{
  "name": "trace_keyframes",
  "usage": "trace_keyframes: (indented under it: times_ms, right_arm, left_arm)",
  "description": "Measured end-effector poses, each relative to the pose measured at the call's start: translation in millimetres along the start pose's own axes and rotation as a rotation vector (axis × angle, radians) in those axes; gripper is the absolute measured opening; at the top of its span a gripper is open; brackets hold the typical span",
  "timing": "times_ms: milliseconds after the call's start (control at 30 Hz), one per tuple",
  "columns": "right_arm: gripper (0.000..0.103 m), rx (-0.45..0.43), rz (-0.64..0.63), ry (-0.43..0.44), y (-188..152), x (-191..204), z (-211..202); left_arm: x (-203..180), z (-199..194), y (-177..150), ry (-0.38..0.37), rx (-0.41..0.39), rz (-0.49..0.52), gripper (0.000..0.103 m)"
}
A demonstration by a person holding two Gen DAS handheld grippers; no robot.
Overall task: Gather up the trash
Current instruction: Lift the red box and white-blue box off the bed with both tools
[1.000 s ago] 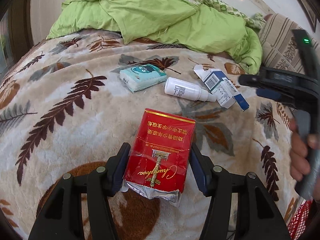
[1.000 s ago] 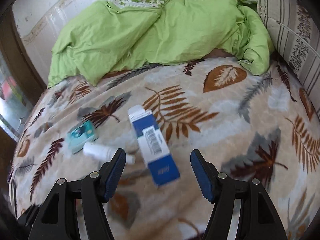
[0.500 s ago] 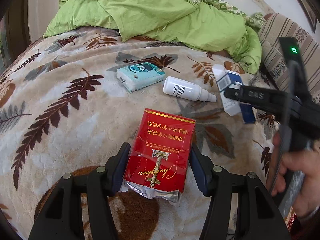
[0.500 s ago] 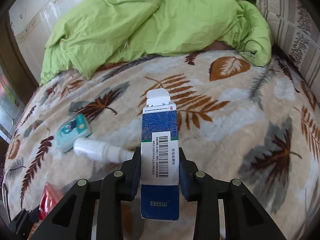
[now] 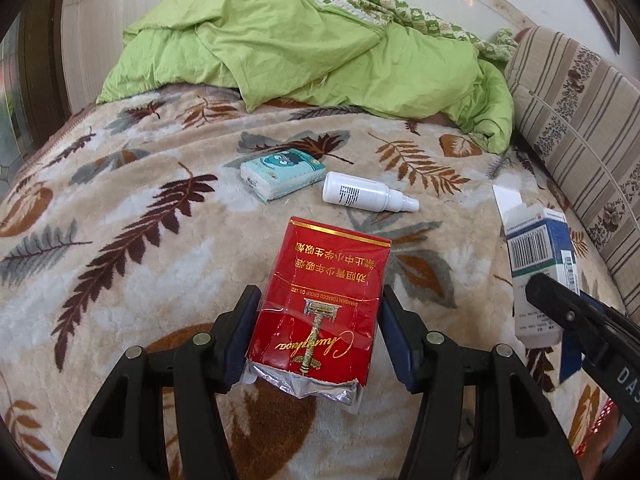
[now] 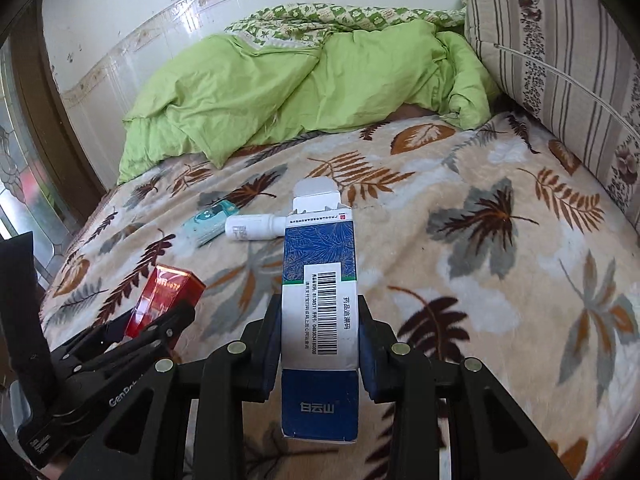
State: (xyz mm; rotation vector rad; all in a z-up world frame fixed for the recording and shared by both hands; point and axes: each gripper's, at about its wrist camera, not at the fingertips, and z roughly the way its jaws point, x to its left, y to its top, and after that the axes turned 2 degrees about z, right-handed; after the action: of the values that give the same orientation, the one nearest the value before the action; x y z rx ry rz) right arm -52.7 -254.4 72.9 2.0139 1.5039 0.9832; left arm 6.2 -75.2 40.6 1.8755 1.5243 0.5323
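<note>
My left gripper (image 5: 318, 336) is shut on a red cigarette pack (image 5: 324, 300) with torn foil at its near end, held above the leaf-patterned blanket (image 5: 120, 240). My right gripper (image 6: 320, 344) is shut on a blue and white medicine box (image 6: 320, 308) with its top flap open, lifted off the bed. That box (image 5: 540, 264) and the right gripper also show at the right edge of the left wrist view. The red pack (image 6: 168, 292) in the left gripper appears at lower left of the right wrist view. A white spray bottle (image 5: 366, 197) and a teal tissue pack (image 5: 282, 172) lie on the blanket beyond.
A crumpled green duvet (image 5: 320, 52) fills the far end of the bed. A striped pillow (image 5: 580, 120) leans along the right side. A tiled wall (image 6: 120, 20) and a dark window frame (image 6: 32, 120) border the left. Something red and mesh-like (image 5: 600, 428) shows at lower right.
My right gripper closed on the blue and white box and lifted it off the blanket, drawing it back toward me. The left gripper kept hold of the red pack and barely shifted.
</note>
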Motion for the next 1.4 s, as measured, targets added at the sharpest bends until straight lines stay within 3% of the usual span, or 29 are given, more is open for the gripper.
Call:
trace_keyframes:
  times_ms: [467, 767, 1033, 1400]
  right_arm:
    - [0.035, -0.034, 0.024, 0.063, -44, -1, -60]
    - [0.035, -0.079, -0.073, 0.083, -60, 14, -88]
    - [0.035, -0.069, -0.036, 0.087, -57, 5, -81]
    - [0.035, -0.065, -0.031, 0.073, -55, 6, -77]
  left_arm:
    - [-4, -76, -39, 0.009, -0.080, 0.088, 0.057]
    - [-7, -109, -71, 0.004, -0.090, 0.107, 0.058]
    - [-9, -96, -72, 0.025, -0.072, 0.118, 0.058]
    - [-10, -87, -69, -0.002, -0.059, 0.114, 0.058]
